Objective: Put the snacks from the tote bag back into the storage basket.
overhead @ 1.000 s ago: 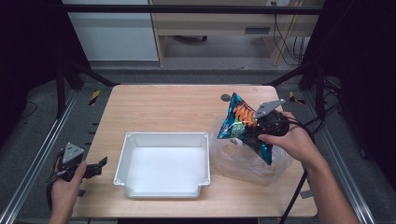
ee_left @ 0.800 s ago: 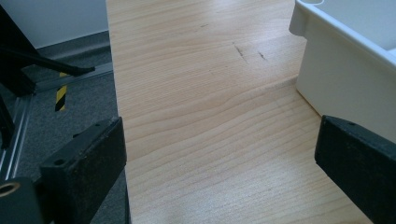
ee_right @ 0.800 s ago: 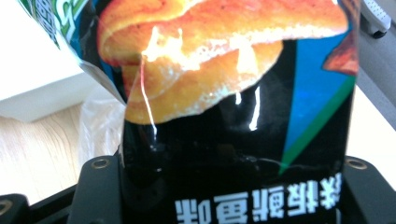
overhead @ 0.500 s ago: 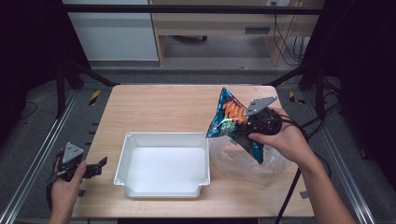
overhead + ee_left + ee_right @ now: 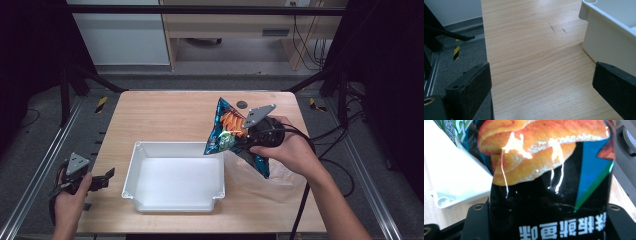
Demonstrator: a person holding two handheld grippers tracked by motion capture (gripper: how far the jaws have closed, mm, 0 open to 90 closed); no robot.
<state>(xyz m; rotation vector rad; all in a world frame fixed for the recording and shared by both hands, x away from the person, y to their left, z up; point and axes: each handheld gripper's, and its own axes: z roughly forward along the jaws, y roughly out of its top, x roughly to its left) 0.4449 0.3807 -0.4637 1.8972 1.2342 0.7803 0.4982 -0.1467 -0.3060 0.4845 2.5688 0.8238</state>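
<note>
Above tray (image 5: 173, 176) corner: chip bag (image 5: 226, 131) clamped in right gripper (image 5: 248, 137).

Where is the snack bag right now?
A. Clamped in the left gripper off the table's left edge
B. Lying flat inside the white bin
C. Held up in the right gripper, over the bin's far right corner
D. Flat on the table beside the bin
C: the right gripper has its jaws shut on the snack bag, lifted over the far right corner of the white bin, whose inside holds nothing.
</note>
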